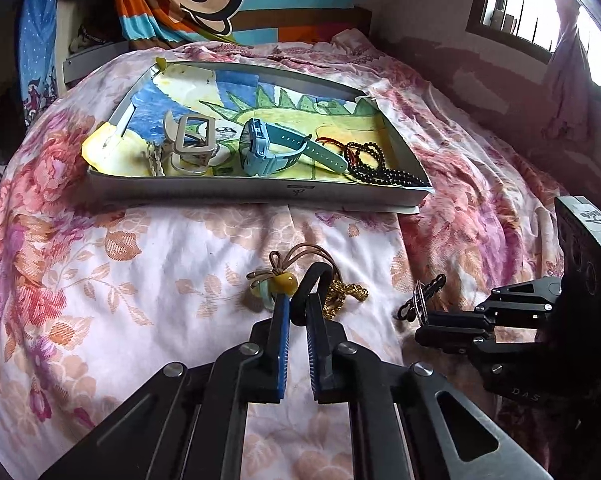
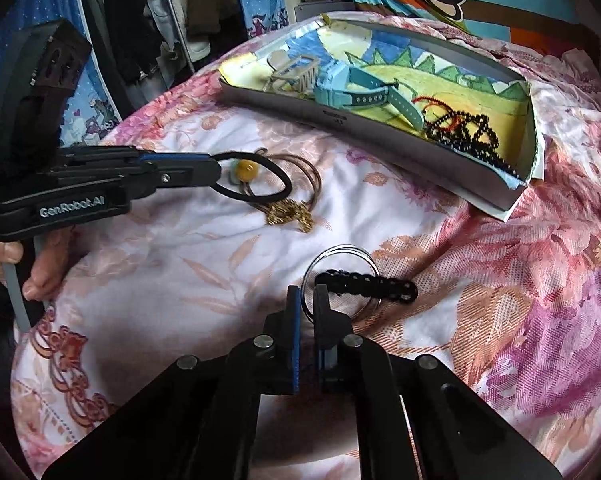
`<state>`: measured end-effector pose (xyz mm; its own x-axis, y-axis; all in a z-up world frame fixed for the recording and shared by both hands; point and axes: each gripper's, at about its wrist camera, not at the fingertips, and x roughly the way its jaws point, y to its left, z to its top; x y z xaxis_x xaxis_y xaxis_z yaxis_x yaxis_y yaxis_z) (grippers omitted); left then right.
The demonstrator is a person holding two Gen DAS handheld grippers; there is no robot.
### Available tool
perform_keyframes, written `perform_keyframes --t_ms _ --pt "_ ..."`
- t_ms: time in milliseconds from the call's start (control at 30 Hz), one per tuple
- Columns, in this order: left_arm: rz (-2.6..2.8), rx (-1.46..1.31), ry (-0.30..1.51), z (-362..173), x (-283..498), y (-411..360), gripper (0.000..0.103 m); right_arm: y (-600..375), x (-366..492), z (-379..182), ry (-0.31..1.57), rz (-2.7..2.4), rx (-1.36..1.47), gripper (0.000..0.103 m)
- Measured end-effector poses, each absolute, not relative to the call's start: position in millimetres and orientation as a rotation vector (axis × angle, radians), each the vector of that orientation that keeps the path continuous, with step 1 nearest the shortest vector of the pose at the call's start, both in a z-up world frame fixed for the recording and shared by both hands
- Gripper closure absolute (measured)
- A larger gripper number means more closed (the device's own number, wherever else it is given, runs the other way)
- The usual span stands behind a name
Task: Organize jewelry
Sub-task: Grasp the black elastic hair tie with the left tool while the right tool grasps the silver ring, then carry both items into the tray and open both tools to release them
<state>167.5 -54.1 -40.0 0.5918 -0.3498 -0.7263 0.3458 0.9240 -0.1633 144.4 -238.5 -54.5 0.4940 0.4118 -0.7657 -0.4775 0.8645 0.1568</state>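
Left gripper (image 2: 216, 170), marked "GenRobot.AI", clamped on black hair tie (image 2: 260, 196); right gripper (image 2: 308, 300) pinching silver wire bangle (image 2: 370, 264), seemingly beside black chain (image 2: 380, 286).

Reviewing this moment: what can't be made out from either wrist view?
- Gold chain: left view, partly behind the left tongs and black hair tie.
- Silver rings: right view, near edge hidden between the right tongs.
- Black beads: right view, too tangled to count strands.
- Tray: printed mark too small to read.
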Motion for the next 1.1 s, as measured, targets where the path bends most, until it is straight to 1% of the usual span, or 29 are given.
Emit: perform_keyframes --t_ms 533,800,967,1100 --pt "-0.411 -0.043 0.798 -31.4 161.4 -49.8 0.095 -267.4 147.6 -23.4 0.824 0.55 0.051 0.101" --pt "-0.413 -0.056 0.785 -27.9 159.9 -48.5 0.095 -276.3 148.9 -12.0 0.763 0.522 0.05 0.101" --pt "-0.414 -0.065 0.745 -17.8 164.0 -49.6 0.095 -279.2 156.3 -7.7 0.678 0.512 0.063 0.101" --pt "-0.402 -0.102 0.669 0.4 168.8 -42.9 0.095 -280.9 163.6 -0.8 0.608 0.495 0.075 0.101"
